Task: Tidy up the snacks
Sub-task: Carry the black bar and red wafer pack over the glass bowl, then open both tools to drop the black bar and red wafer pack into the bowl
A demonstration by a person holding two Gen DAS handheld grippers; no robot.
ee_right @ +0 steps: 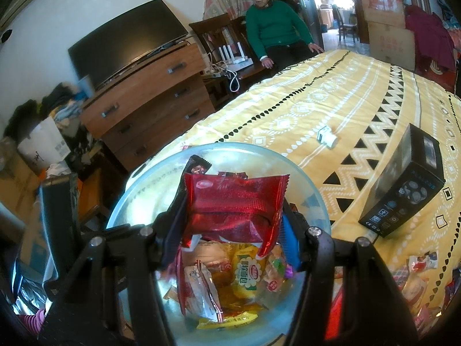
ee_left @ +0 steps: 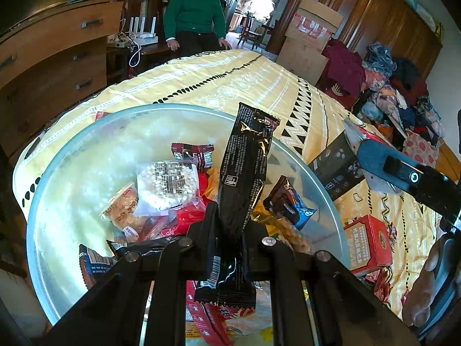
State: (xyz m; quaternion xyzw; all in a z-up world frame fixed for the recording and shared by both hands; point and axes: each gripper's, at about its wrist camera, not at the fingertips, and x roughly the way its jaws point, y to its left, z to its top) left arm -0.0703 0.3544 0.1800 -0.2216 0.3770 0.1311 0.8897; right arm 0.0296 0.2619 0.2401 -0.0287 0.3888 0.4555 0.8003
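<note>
Two clamped packets (ee_left: 245,173) (ee_right: 233,204), label print perhaps illegible.

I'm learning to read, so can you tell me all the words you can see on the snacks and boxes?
"软面包" (as best it reads): on the yellow packet.
Black packet in the left claw: small print and barcode, too small to read.
Red packet in the right claw: logo blurred.
Red box: Chinese lettering, blurred.
Black box: icons only; nothing readable.
</note>
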